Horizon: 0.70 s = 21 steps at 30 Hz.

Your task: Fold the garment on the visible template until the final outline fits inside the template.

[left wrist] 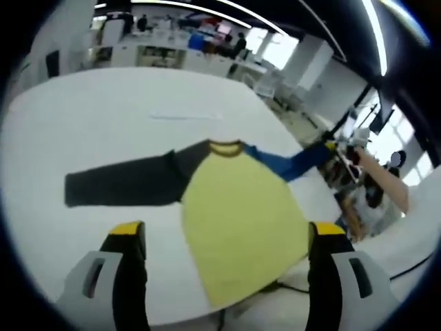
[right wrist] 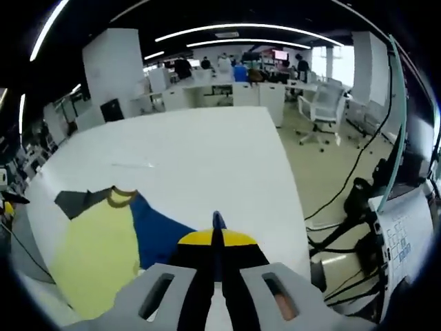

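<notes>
The white table (left wrist: 103, 117) is viewed from above its near edge in the left gripper view, the garment (left wrist: 234, 207) lying at 12 o'clock. It is approached closer, perhaps from the garment's blue-sleeve side, in the right gripper view; the garment (right wrist: 103, 241) and table (right wrist: 207, 152) are shared.

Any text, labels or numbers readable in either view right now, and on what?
None can be read.
Sheet with a printed grid, at the right of the right gripper view: too small and blurred.
Shirt: plain yellow body, black and blue sleeves, no print seen.
Table: no legible marks.
</notes>
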### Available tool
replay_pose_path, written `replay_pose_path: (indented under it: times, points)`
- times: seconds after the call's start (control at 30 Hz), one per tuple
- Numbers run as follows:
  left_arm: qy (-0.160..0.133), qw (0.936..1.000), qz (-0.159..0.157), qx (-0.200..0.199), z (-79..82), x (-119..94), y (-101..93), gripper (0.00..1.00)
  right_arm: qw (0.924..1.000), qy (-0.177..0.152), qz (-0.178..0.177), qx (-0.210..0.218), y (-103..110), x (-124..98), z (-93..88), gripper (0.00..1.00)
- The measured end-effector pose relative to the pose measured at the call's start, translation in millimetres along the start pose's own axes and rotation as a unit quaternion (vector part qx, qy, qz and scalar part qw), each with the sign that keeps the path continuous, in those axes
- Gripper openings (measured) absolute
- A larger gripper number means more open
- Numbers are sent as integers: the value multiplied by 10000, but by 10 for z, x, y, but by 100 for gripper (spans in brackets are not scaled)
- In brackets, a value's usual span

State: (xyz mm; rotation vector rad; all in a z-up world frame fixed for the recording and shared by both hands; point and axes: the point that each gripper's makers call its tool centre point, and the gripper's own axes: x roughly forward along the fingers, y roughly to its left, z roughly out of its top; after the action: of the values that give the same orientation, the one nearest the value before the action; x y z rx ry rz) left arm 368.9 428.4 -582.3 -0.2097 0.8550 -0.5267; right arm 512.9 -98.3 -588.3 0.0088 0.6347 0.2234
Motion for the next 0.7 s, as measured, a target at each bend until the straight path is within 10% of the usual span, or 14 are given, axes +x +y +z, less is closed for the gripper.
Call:
replay_pose_path:
  times: [0.7]
  points:
    - [-134, 9998, -132, -8, -21, -49, 15, 93, 9907, -452, 1248, 294, 1173, -238, 571, 2]
